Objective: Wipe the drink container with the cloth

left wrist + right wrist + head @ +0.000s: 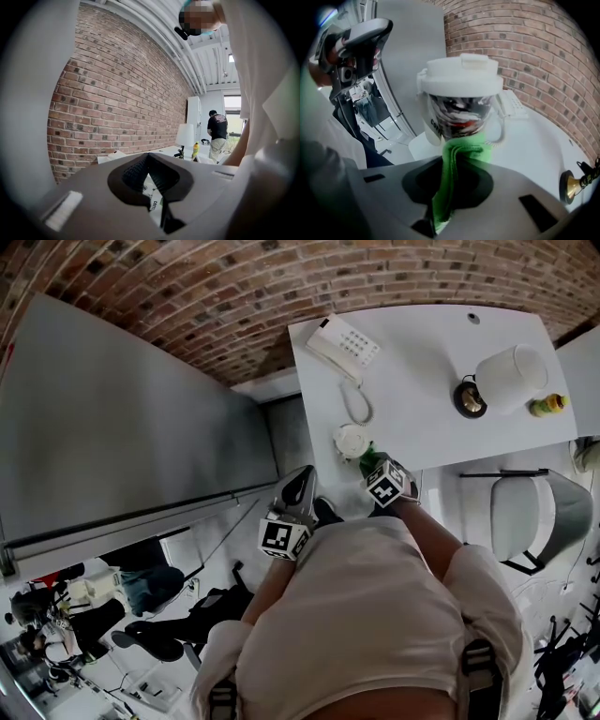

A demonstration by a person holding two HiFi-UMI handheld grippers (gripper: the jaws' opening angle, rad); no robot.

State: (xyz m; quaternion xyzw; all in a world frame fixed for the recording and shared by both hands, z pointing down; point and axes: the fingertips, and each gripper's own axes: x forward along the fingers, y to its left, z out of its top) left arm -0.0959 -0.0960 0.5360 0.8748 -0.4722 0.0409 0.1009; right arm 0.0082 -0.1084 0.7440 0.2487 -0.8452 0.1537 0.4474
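We see our right tongs [375,468] clamped on a folded bright green cloth [459,159], whose end touches the lower side of the clear printed drink cup with a white lid [459,93]. The cup stands near the front left corner of the white surface [422,362]. Our left tongs [302,482] are together and hold nothing, off the surface's front edge.

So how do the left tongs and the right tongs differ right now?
The right tongs are shut on the green cloth; the left tongs are shut with nothing between them. The right tongs hold the cloth against the side of the cup on the table, while the left tongs sit off by the table's edge, apart from the cup. Both point toward the cup.
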